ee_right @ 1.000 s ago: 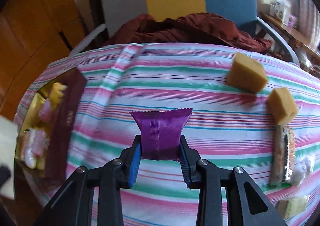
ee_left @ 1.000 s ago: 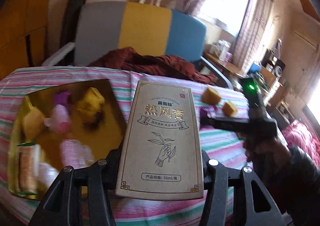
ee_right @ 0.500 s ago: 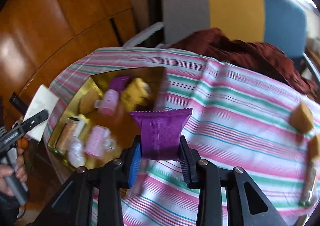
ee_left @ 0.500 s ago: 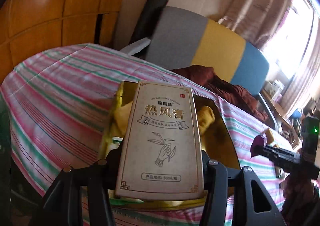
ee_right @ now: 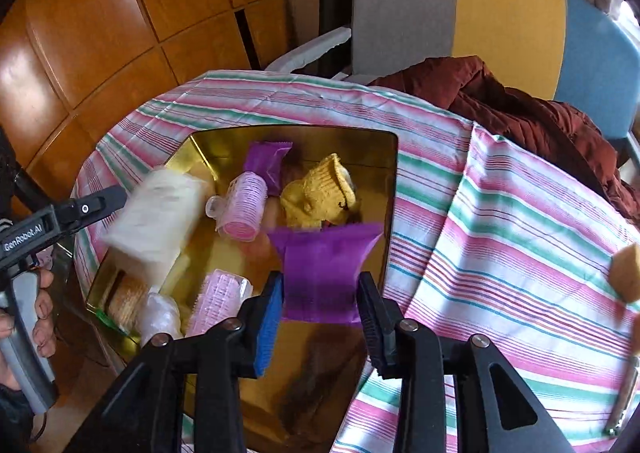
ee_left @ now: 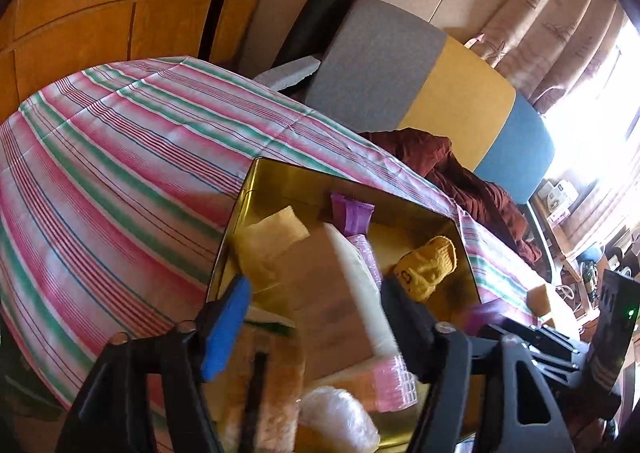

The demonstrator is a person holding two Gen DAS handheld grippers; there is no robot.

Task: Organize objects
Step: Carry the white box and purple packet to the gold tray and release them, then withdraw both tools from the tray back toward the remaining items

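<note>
A gold tray (ee_right: pixel 390 181) sits on the striped tablecloth and holds several small items. My left gripper (ee_left: pixel 316 305) is open above it; the beige carton (ee_left: pixel 328 293) is blurred between and beyond its fingers, tilted over the tray. In the right wrist view the carton (ee_right: pixel 156 221) shows blurred over the tray's left side. My right gripper (ee_right: pixel 320 313) has spread jaws with a purple packet (ee_right: pixel 320 269) blurred between them, over the tray's right part. Whether the pads still touch the packet is unclear.
The tray holds another purple packet (ee_right: pixel 266 161), pink hair rollers (ee_right: pixel 242 209), a yellow knitted piece (ee_right: pixel 320 189) and a biscuit pack (ee_right: pixel 124 299). Yellow sponge blocks (ee_right: pixel 626 273) lie on the cloth at right. A chair with a maroon jacket (ee_right: pixel 520 113) stands behind the table.
My left gripper opened and the carton left its grip, tipping into the tray. My right gripper moved over the tray and its jaws spread around the purple packet.
</note>
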